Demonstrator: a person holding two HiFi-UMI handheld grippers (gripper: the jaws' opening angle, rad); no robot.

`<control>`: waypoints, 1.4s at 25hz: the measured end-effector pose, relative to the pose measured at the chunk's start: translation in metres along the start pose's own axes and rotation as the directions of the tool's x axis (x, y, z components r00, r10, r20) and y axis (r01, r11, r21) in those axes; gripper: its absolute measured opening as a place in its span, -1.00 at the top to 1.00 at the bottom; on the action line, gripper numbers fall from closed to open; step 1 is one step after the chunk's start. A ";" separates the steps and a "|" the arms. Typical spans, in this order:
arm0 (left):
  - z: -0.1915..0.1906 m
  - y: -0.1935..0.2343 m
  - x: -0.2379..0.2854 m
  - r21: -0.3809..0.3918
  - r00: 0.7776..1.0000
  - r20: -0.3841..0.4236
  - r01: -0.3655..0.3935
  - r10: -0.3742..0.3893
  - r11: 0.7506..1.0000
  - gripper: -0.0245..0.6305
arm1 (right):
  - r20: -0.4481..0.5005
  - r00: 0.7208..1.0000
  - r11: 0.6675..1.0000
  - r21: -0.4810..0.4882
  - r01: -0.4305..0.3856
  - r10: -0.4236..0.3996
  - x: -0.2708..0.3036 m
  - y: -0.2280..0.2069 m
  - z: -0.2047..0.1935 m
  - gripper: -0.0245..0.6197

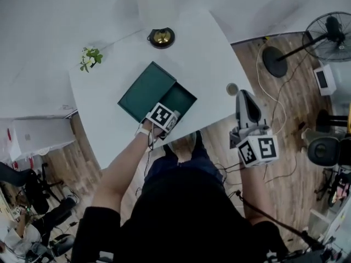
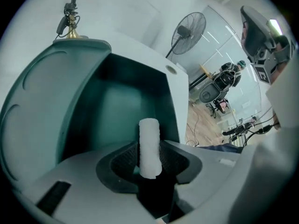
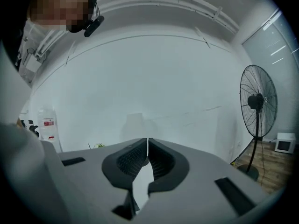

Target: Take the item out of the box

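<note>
A dark green box (image 1: 181, 98) lies open on the white table (image 1: 109, 130), its lid (image 1: 147, 88) folded back to the left. My left gripper (image 1: 169, 120) hovers at the box's near edge. In the left gripper view it (image 2: 149, 161) is shut on a white fuzzy roll (image 2: 149, 143) that stands upright between the jaws, above the box's bare green inside (image 2: 121, 101). The roll is hidden in the head view. My right gripper (image 1: 245, 97) is raised past the table's right edge; its jaws (image 3: 147, 157) are shut with nothing between them.
A lamp with a brass base (image 1: 161, 36) stands at the table's far side. A small flower sprig (image 1: 90, 57) lies at the far left corner, and a small round disc (image 1: 232, 89) sits near the right edge. A floor fan (image 1: 328, 34) stands on the wooden floor to the right.
</note>
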State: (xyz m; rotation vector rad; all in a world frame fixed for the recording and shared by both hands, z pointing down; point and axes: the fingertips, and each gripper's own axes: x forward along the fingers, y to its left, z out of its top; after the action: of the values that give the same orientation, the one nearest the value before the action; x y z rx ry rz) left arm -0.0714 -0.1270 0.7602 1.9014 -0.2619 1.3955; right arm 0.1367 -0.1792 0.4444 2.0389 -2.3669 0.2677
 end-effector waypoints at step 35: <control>0.108 -0.046 -0.279 -0.003 0.549 0.823 -0.247 0.143 0.969 0.56 | 0.035 0.979 0.978 -0.065 -0.197 0.200 0.035 0.039 0.051 0.91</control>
State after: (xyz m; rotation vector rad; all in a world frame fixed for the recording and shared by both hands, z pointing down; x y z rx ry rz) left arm -0.0740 -0.2386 0.4791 2.5832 -0.8890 0.5185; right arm 0.0989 -0.2144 0.3937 1.8012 -2.5718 0.1526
